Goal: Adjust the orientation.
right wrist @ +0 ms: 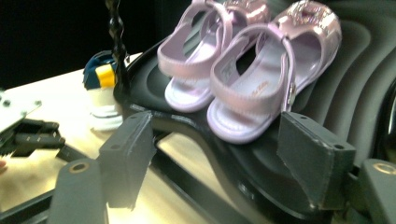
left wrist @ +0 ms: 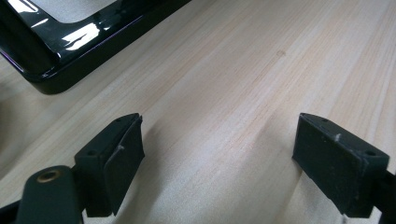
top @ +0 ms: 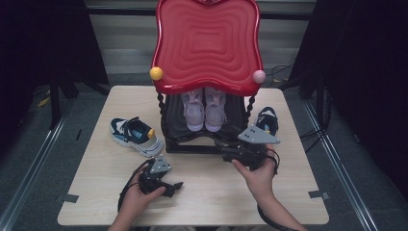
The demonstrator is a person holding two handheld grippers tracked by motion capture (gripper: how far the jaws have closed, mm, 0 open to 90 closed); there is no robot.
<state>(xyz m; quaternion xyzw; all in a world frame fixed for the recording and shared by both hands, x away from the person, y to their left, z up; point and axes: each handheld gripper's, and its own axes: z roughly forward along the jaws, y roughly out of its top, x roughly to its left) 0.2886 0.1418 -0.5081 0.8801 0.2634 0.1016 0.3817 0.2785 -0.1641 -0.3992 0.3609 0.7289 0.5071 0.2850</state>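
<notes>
The right hand-held gripper (right wrist: 217, 158), jaws spread, faces pink sandals (right wrist: 247, 65) on the rack's lower shelf (right wrist: 345, 116); they look light and soft, so pinch a heel strap

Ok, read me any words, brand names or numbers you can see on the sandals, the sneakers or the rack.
Nothing readable.
Pink sandals: faint print on the right sandal's insole and a small tag inside its heel strap, both too blurred to read.
Navy and white sneaker: no legible brand or number.
Red and black rack: no lettering visible.
</notes>
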